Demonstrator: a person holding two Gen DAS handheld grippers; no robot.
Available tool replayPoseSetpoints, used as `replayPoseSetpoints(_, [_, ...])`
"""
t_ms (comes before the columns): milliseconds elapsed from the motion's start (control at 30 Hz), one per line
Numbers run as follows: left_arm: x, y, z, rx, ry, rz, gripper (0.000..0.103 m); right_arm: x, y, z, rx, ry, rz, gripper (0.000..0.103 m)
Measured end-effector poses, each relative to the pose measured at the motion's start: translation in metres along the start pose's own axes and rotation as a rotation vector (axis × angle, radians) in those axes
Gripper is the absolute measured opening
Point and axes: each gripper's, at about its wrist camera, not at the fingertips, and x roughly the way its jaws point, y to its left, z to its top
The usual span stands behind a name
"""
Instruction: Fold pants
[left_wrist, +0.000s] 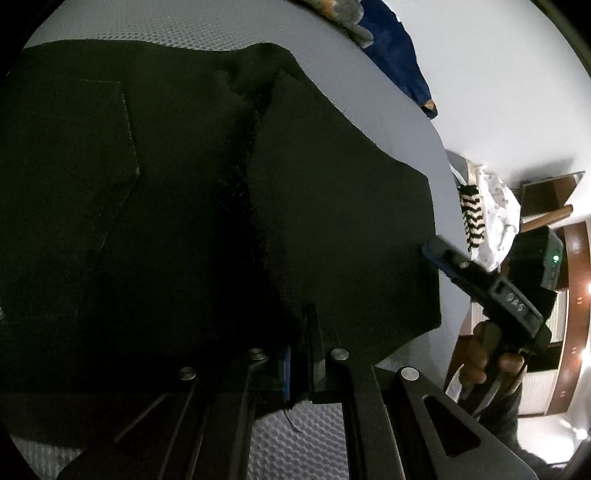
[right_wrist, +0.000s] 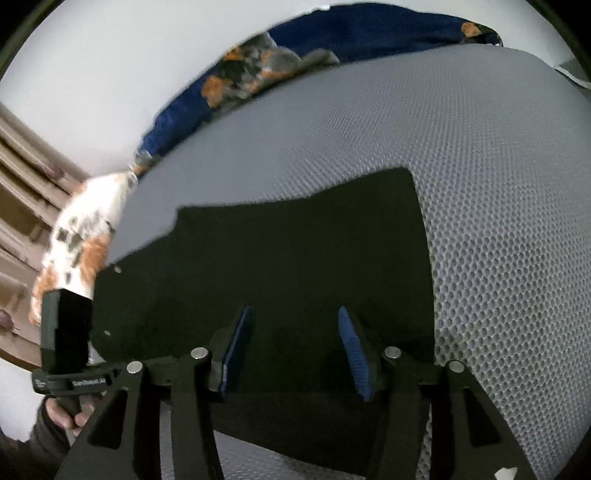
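Note:
Black pants (left_wrist: 155, 206) lie on a grey mesh mattress (left_wrist: 369, 110), back pocket stitching showing at the left. My left gripper (left_wrist: 299, 354) is shut on the near edge of the pants, the cloth pinched between its blue pads. In the right wrist view the pants (right_wrist: 295, 258) spread flat in front. My right gripper (right_wrist: 295, 347) is open, its blue-padded fingers (right_wrist: 351, 350) standing on either side of the near edge of the cloth. The right gripper also shows in the left wrist view (left_wrist: 439, 254) at the pants' right edge.
A blue and orange patterned blanket (right_wrist: 258, 74) lies bunched along the far edge of the mattress (right_wrist: 498, 221). Striped and white laundry (left_wrist: 480, 218) sits off the right side. Wooden furniture (left_wrist: 576, 295) stands beyond.

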Motion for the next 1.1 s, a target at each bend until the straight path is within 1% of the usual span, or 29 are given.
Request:
replayPoseSetpoints(67, [0.000,-0.007,-0.001,0.038,-0.006,0.034,0.007,0.009,0.001,-0.004,-0.018,0.025,-0.032,0.047])
replayPoseSetpoints(200, [-0.005,-0.020,-0.006,0.128,-0.034,0.127,0.013,0.009,0.012,-0.006,-0.099,0.019,-0.090,0.048])
replayPoseSetpoints(267, [-0.012,-0.029,-0.007,0.181,-0.083,0.211,0.021,0.004,0.016,-0.004,-0.124,-0.010,-0.105,0.048])
replayPoseSetpoints(333, [-0.018,-0.036,-0.006,0.231,-0.138,0.268,0.021,0.000,0.018,0.000,-0.153,-0.039,-0.150,0.048])
replayPoseSetpoints(400, [-0.024,-0.042,-0.002,0.276,-0.199,0.295,0.022,-0.001,0.018,0.007,-0.180,-0.056,-0.190,0.048])
replayPoseSetpoints(467, [-0.024,-0.048,0.004,0.297,-0.234,0.313,0.027,0.001,0.017,0.016,-0.198,-0.068,-0.228,0.048])
replayPoseSetpoints(533, [-0.021,-0.054,0.011,0.330,-0.273,0.338,0.030,0.003,0.015,0.023,-0.205,-0.076,-0.237,0.048])
replayPoseSetpoints(600, [-0.016,-0.060,0.016,0.357,-0.294,0.365,0.031,0.007,0.012,0.030,-0.196,-0.067,-0.249,0.048])
replayPoseSetpoints(733, [-0.006,-0.063,0.029,0.389,-0.290,0.390,0.035,0.014,0.007,0.039,-0.196,-0.056,-0.255,0.047])
replayPoseSetpoints(800, [0.001,-0.060,0.035,0.380,-0.275,0.402,0.036,0.018,0.006,0.041,-0.201,-0.053,-0.251,0.047])
replayPoseSetpoints(900, [0.014,-0.051,0.040,0.346,-0.231,0.404,0.042,0.027,0.004,0.043,-0.189,-0.042,-0.246,0.050])
replayPoseSetpoints(933, [0.016,-0.048,0.041,0.346,-0.234,0.410,0.043,0.028,0.003,0.042,-0.188,-0.044,-0.238,0.052])
replayPoseSetpoints(967, [0.016,-0.048,0.041,0.362,-0.249,0.413,0.046,0.029,0.003,0.042,-0.192,-0.046,-0.234,0.053])
replayPoseSetpoints(1033, [0.017,-0.051,0.039,0.404,-0.256,0.431,0.047,0.031,0.005,0.040,-0.206,-0.046,-0.237,0.054])
replayPoseSetpoints(1100, [0.016,-0.052,0.040,0.402,-0.254,0.434,0.048,0.032,0.007,0.038,-0.219,-0.050,-0.247,0.056])
